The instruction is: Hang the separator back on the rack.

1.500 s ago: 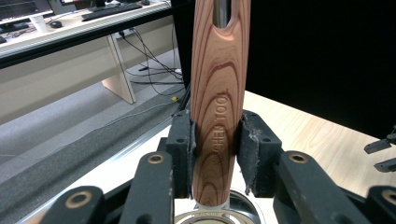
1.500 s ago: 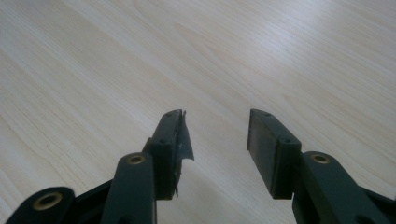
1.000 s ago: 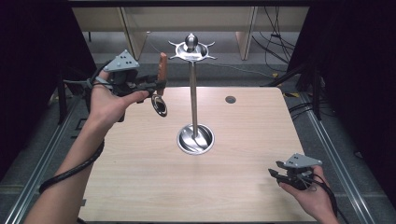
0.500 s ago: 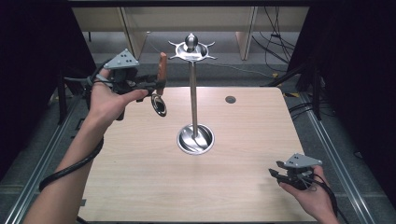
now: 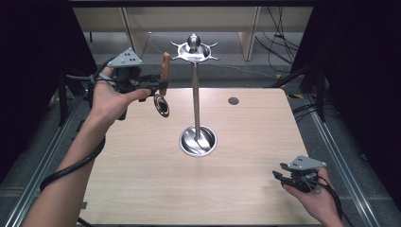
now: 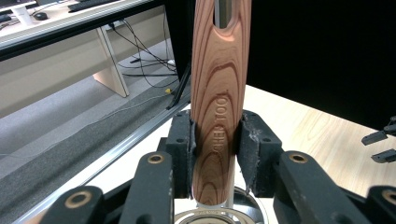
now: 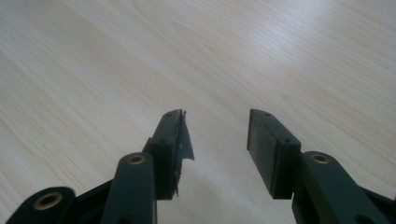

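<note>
A utensil with a reddish wooden handle (image 6: 216, 93) and a metal ring-shaped head (image 5: 161, 105) is held upright in the air left of the stand. My left gripper (image 5: 158, 87) is shut on that handle; its pads (image 6: 183, 154) press it from both sides. A slot opens near the handle's top. The metal stand (image 5: 196, 94) rises from a round shiny base (image 5: 197, 141) at the table's middle and carries a hook crown (image 5: 194, 49). My right gripper (image 5: 280, 176) rests low at the near right corner, open over bare wood (image 7: 219, 140).
The light wooden table (image 5: 142, 179) has a small dark round hole (image 5: 233, 100) at the far right. Metal rails run along both sides, with cables and desk legs beyond the far edge. The right gripper's jaw tips (image 6: 380, 144) appear at the left gripper view's right edge.
The left hand has shifted slightly with the utensil, staying left of the stand. The right gripper has not moved.
</note>
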Demonstrator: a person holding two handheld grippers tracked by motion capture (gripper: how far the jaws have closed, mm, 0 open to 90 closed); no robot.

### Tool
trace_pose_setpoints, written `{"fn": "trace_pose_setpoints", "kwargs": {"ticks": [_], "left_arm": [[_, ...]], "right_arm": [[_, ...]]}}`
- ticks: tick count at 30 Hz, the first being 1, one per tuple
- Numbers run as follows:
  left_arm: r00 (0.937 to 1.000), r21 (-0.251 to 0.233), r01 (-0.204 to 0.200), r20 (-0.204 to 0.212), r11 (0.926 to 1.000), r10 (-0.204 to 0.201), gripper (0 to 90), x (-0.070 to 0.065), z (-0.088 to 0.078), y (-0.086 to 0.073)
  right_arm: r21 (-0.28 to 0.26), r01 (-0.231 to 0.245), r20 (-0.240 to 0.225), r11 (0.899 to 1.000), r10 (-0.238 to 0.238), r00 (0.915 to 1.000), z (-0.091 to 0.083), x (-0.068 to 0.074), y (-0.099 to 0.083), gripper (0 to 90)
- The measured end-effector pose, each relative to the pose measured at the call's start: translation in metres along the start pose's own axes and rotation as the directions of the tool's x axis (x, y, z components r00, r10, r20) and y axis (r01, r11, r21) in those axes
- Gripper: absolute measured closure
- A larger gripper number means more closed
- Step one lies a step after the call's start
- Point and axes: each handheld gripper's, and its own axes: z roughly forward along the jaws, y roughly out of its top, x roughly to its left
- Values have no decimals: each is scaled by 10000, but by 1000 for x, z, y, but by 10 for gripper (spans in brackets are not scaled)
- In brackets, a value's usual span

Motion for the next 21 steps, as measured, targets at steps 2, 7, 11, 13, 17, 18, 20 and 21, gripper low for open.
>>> {"fn": "trace_pose_setpoints", "kwargs": {"ticks": [2, 7, 11, 13, 17, 18, 20, 21], "left_arm": [[10000, -23, 5, 23, 10000, -5, 670, 0, 0, 0], [10000, 73, -83, 50, 9999, 83, 670, 1, 0, 1], [9999, 137, -122, 62, 9998, 121, 670, 1, 0, 2], [9998, 128, -152, 97, 9998, 151, 670, 1, 0, 2], [9998, 135, -158, 145, 9998, 156, 670, 1, 1, 2], [9998, 126, -133, 145, 9998, 131, 670, 1, 1, 2], [9998, 165, -122, 166, 9998, 119, 670, 1, 2, 3], [9998, 182, -136, 168, 9997, 133, 670, 1, 2, 3]], "right_arm": [[-1, 46, -1, 10000, -46, 10000, 0, 0, 0, 566], [64, -118, -36, 9999, 118, 9999, 0, 1, 0, 566], [55, -52, -42, 10000, 52, 10000, 0, 1, 0, 567], [54, -20, -39, 10000, 21, 10000, 0, 0, 0, 566], [76, -59, -46, 10000, 59, 10000, 0, 0, 0, 567], [50, 168, -24, 9998, -168, 9999, 0, -2, 0, 567], [97, -186, -12, 9998, 186, 9998, 0, 2, 0, 567], [50, 137, -26, 9999, -136, 9999, 0, -1, 0, 567]]}}
